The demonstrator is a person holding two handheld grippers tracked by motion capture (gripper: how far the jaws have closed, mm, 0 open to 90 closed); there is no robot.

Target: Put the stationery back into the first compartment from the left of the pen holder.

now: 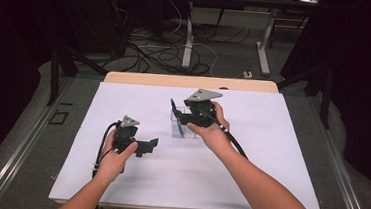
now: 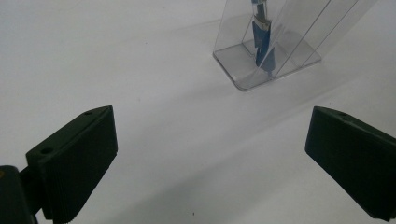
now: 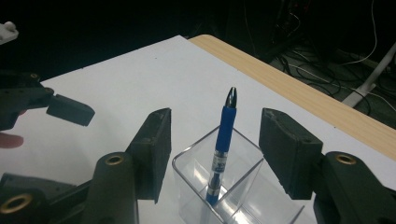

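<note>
In the frame's centre, the blue pen [image 3: 223,148] stands nearly upright in the clear holder [image 3: 243,182], directly between the right gripper [image 3: 215,149]'s released jaws; the left gripper [image 1: 147,146] waits spread open at lower left.

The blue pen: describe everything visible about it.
The pen has a blue grip section, a clear barrel with printed markings, and a dark tip pointing up. It stands tilted inside a clear plastic holder on the white table, leaning toward a corner, its lower end resting at the bottom. The right gripper stands open on either side of it, jaws apart, not touching.
</note>
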